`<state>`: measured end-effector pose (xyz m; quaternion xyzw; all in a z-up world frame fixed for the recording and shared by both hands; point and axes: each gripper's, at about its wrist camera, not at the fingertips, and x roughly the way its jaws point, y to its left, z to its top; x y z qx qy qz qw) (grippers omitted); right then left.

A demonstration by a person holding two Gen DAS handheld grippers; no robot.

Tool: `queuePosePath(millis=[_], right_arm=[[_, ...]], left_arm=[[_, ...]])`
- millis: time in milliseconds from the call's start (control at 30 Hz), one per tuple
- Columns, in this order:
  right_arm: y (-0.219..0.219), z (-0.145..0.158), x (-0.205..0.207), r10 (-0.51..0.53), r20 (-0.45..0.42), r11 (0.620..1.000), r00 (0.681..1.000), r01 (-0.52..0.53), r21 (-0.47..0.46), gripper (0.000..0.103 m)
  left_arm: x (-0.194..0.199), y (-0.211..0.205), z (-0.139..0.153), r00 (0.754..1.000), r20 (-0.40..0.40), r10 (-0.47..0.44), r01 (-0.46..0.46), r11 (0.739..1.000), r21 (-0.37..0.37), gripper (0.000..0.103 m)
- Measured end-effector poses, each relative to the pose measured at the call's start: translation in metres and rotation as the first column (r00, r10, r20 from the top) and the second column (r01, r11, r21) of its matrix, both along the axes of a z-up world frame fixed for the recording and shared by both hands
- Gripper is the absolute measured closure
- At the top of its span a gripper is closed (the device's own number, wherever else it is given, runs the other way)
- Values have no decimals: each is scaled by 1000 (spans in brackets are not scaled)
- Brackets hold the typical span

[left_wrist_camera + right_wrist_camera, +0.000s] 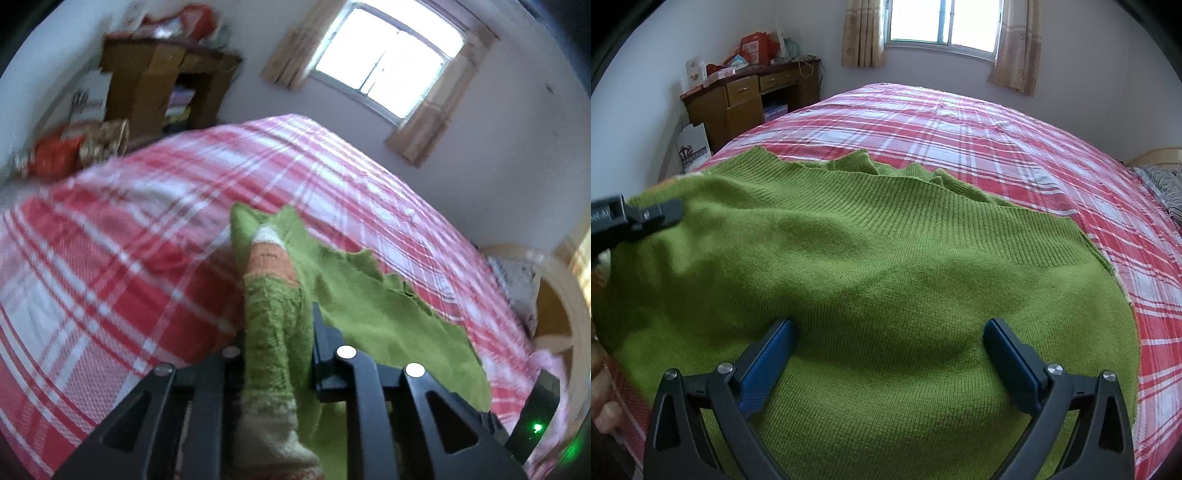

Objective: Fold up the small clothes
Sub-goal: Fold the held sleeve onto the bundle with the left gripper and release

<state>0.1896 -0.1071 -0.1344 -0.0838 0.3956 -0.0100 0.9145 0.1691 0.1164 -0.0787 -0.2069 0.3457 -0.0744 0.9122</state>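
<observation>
A green knit sweater (886,266) lies spread on the red-and-white plaid bed (979,122). My right gripper (888,332) is open, its blue pads just above the sweater's near part, holding nothing. My left gripper (275,328) is shut on the sweater's sleeve (273,314), which has orange and white stripes, and holds it lifted; the rest of the sweater (388,325) hangs to the right of it. The left gripper's tip (646,216) shows at the left edge of the right wrist view, over the sweater's left side.
A wooden desk (753,96) with boxes and bags on top stands at the far left by the wall. A curtained window (942,26) is behind the bed. A pillow (1167,184) and headboard are at the right. Bare plaid bed extends beyond the sweater.
</observation>
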Motion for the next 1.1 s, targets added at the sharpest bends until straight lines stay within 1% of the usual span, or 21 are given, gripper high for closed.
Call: queuePosePath(millis=[100, 167, 267, 300, 333, 400, 467, 567, 600, 767, 867, 900, 967, 1000, 1033, 1100], right_arm=[[-9, 7, -7, -7, 28, 998, 1000, 5, 55, 1], [-20, 14, -16, -39, 60, 996, 997, 34, 88, 1], [-36, 24, -27, -84, 95, 995, 992, 78, 70, 1], [-43, 28, -31, -105, 103, 993, 989, 99, 57, 1], [-50, 30, -33, -123, 103, 992, 987, 118, 54, 1], [-68, 33, -37, -158, 94, 985, 983, 150, 85, 1], [-85, 35, -41, -193, 84, 974, 978, 180, 139, 1], [-105, 37, -44, -225, 65, 953, 972, 205, 224, 1], [-109, 39, -43, -224, 63, 947, 973, 202, 249, 1], [-101, 49, -39, -173, 82, 945, 982, 142, 294, 1], [-93, 58, -33, -131, 103, 946, 986, 93, 309, 1], [-90, 59, -30, -108, 101, 944, 989, 70, 322, 1], [-90, 60, -24, -82, 83, 926, 993, 45, 375, 1], [-92, 61, -22, -82, 77, 916, 994, 45, 398, 1], [-94, 62, -22, -89, 75, 912, 993, 51, 407, 1], [-95, 63, -26, -96, 78, 910, 992, 55, 411, 1]], left_arm=[[-4, -21, 16, 998, 38, -50, 47, 996, 81, 86], [-10, -43, 25, 992, 66, -105, 95, 985, 144, 87], [-16, -73, 29, 979, 87, -183, 159, 960, 230, 88], [-17, -89, 27, 972, 86, -219, 191, 947, 258, 89], [-18, -98, 24, 968, 81, -239, 209, 940, 271, 89], [-18, -114, 14, 961, 57, -270, 244, 928, 281, 89], [-16, -123, 3, 959, 30, -280, 260, 921, 290, 89], [-14, -131, -6, 958, 0, -287, 273, 913, 302, 89], [-15, -134, -7, 958, -2, -288, 274, 909, 315, 89], [-19, -141, -15, 951, 7, -311, 287, 888, 360, 89], [-19, -137, -11, 949, 14, -316, 294, 897, 329, 84], [-20, -134, -10, 946, 15, -323, 302, 900, 313, 81], [-26, -126, -4, 937, 27, -349, 328, 903, 276, 71], [-33, -120, 2, 931, 39, -364, 343, 905, 252, 57], [-40, -113, 7, 926, 51, -375, 353, 904, 241, 36], [-58, -97, 16, 923, 80, -376, 348, 906, 242, 13]])
